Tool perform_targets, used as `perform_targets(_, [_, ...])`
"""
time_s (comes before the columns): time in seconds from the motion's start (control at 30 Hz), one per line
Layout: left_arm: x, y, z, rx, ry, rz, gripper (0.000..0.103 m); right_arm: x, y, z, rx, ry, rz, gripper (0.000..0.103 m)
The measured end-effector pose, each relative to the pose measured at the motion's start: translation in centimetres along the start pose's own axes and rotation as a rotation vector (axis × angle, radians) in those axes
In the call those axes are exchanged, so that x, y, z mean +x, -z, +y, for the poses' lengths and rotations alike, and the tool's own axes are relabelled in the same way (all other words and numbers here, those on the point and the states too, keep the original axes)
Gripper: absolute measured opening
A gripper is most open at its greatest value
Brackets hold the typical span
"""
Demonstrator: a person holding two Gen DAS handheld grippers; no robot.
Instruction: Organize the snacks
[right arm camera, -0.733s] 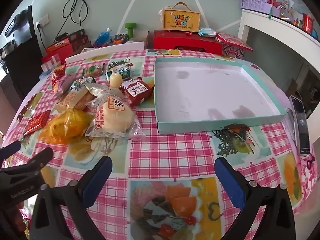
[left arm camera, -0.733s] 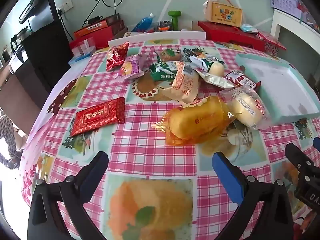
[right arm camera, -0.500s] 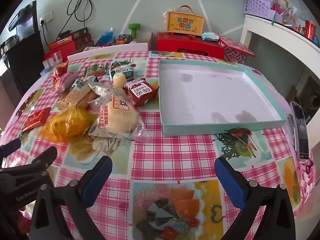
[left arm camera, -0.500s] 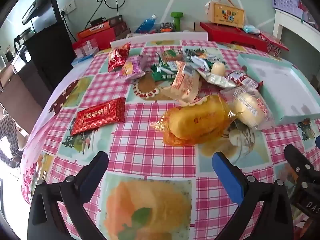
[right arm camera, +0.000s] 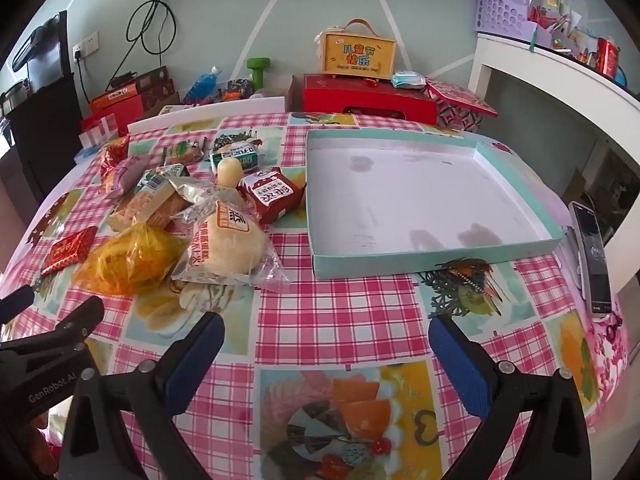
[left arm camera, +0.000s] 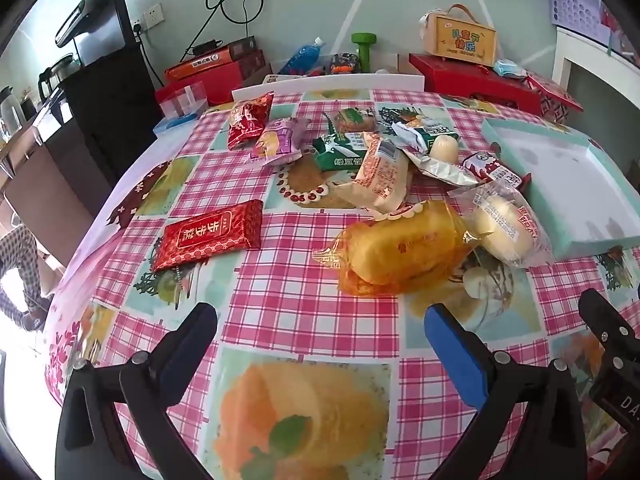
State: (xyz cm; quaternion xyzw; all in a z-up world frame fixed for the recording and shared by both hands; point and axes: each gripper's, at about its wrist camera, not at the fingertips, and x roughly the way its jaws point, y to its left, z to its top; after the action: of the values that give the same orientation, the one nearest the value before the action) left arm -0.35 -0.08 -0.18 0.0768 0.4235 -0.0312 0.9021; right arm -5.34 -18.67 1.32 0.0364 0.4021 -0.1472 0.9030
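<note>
Claws left (left arm camera: 320,330) and right (right arm camera: 326,330) gape empty; orange bun packet (left arm camera: 400,246) lies crosswise.

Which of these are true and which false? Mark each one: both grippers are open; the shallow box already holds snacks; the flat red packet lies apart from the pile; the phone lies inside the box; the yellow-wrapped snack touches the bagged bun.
1. Both the left gripper and the right gripper are open and hold nothing. True.
2. The shallow box already holds snacks. False: it is empty.
3. The flat red packet lies apart from the pile. True.
4. The phone lies inside the box. False: it lies on the table right of the box.
5. The yellow-wrapped snack touches the bagged bun. True.
</note>
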Motion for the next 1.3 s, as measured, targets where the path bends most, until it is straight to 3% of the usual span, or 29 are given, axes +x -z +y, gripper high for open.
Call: perform_targets(1.3, [-0.02,0.16,0.90,-0.034,0.004,-0.004,0.103,-0.22,0.02,-0.37,0.017,0.014,-0.007,0.103])
